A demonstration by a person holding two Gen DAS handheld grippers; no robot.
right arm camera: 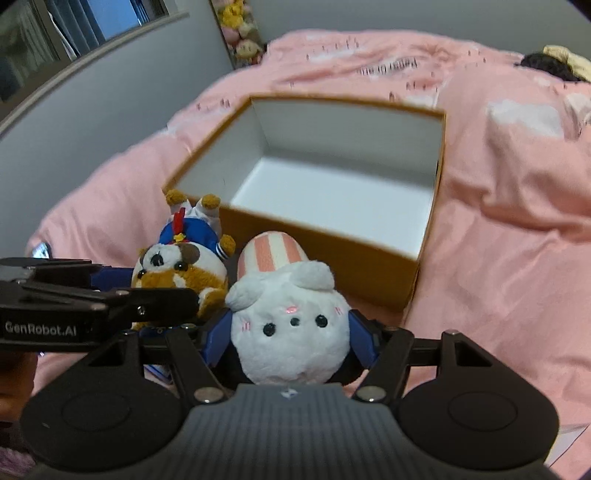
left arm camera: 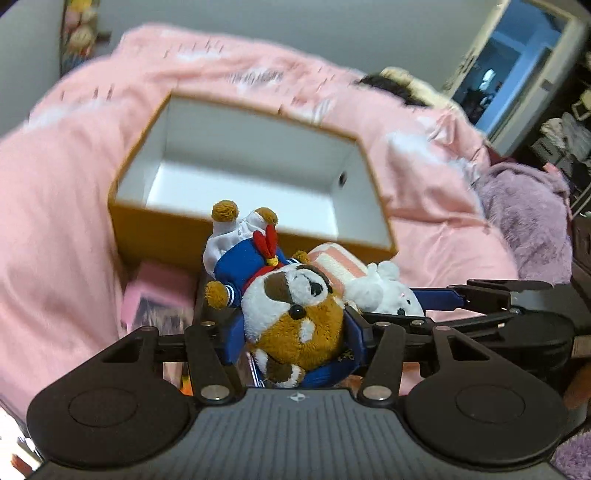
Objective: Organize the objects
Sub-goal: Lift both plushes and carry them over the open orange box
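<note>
Setting: a bed (right arm camera: 498, 229) under a pink duvet with small dark printed marks and one line of writing beyond the box, too blurred to read. Grey wall behind; a strip of plush figures (right arm camera: 242, 31) stands in the far corner. A purple fluffy blanket (left arm camera: 524, 218) lies at the bed's edge in your left wrist view.

Open box (right arm camera: 325, 258): tan outside, white inside, nothing in it. It sits on the duvet just beyond both toys.

Your left gripper (left arm camera: 295, 328) holds the brown-and-white plush dog (left arm camera: 295, 317) by the head, blue pads pressed into the fur on both sides. The dog wears a blue sailor top with a red scarf; its feet point toward the box's near wall. No earlier view to compare.

Your right gripper (right arm camera: 291, 332) is clamped on the white plush animal (right arm camera: 291, 332), pads against either side of its round head. Pink cheek marks, black eyes, a pink-and-white striped body behind.

The two toys sit side by side, touching or nearly so, in front of the box's near wall.

Readable text: "GenRobot.AI" in white on the side of your left gripper, seen from the right wrist view.
</note>
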